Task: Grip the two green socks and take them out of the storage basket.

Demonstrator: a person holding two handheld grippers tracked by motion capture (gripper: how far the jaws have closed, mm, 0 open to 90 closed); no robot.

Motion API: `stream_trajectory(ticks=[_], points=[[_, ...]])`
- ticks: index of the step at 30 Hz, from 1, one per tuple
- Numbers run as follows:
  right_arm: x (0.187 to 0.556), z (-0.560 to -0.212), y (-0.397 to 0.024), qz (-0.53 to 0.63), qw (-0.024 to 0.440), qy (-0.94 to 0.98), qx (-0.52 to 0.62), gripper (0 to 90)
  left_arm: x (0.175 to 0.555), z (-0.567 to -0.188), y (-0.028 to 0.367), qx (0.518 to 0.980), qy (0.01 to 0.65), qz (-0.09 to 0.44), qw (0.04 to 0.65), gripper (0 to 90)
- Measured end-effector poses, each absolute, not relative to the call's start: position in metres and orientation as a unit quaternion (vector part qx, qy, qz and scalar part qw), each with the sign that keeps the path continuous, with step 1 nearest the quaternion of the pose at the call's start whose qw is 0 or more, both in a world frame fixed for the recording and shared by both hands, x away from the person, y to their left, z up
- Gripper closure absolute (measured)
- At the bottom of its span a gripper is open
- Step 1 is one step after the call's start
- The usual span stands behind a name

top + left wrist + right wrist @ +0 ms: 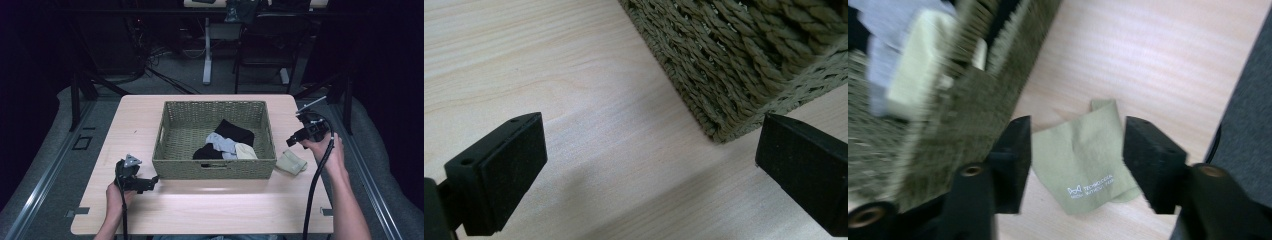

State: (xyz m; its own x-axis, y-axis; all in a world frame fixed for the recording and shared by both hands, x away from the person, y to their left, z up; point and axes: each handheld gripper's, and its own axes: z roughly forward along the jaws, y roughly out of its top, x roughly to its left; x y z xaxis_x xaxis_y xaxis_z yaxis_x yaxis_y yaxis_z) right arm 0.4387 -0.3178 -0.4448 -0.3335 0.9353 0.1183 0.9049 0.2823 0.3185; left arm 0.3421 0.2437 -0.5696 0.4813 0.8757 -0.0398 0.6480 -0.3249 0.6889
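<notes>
High view: woven basket (pixel 215 170) sits mid-counter (pixel 210 210) holding a small pile of socks: black (pixel 235 131), grey (pixel 221 143), cream (pixel 245 151). One olive sock (pixel 292 162) lies flat on the counter just outside the basket's right front corner. Right gripper (pixel 295 140) hovers above and just behind it, left gripper (pixel 150 181) rests low by the basket's left front corner

Left gripper view: jaws spread wide, nothing between them, basket corner (pixel 724 75) just ahead, bare counter below

Right gripper view (blurred): jaws released, straddling the olive sock (pixel 1078 160) from above, not touching; white printed logo near its lower edge, basket wall (pixel 973 115) beside it

Judgement: likely next item for the basket. Sock is light, soft, limp, will drape and fold. Pinch a raised fold mid-body rather than the flat edge, which may slip out
</notes>
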Motion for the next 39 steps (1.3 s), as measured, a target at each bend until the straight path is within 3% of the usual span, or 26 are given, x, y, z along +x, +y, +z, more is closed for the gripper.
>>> stream_trajectory(ticks=[8, 17, 25, 39], points=[[0.434, -0.389, -0.297, 0.19, 0.078, 0.816, 0.541, 16.4, 0.342, -0.57, 0.244, 0.792, 0.482, 0.175, 0.331, 0.1], [0.439, -0.351, -0.25, 0.2, 0.097, 0.841, 0.492, 7.9, 0.342, -0.57, 0.244, 0.793, 0.482, 0.173, 0.33, 0.1], [0.454, -0.352, -0.213, 0.194, 0.083, 0.857, 0.469, 3.5, 0.342, -0.57, 0.246, 0.795, 0.48, 0.173, 0.328, 0.1], [0.473, -0.384, -0.173, 0.187, 0.06, 0.872, 0.448, 2.1, 0.342, -0.57, 0.245, 0.794, 0.481, 0.173, 0.329, 0.1]])
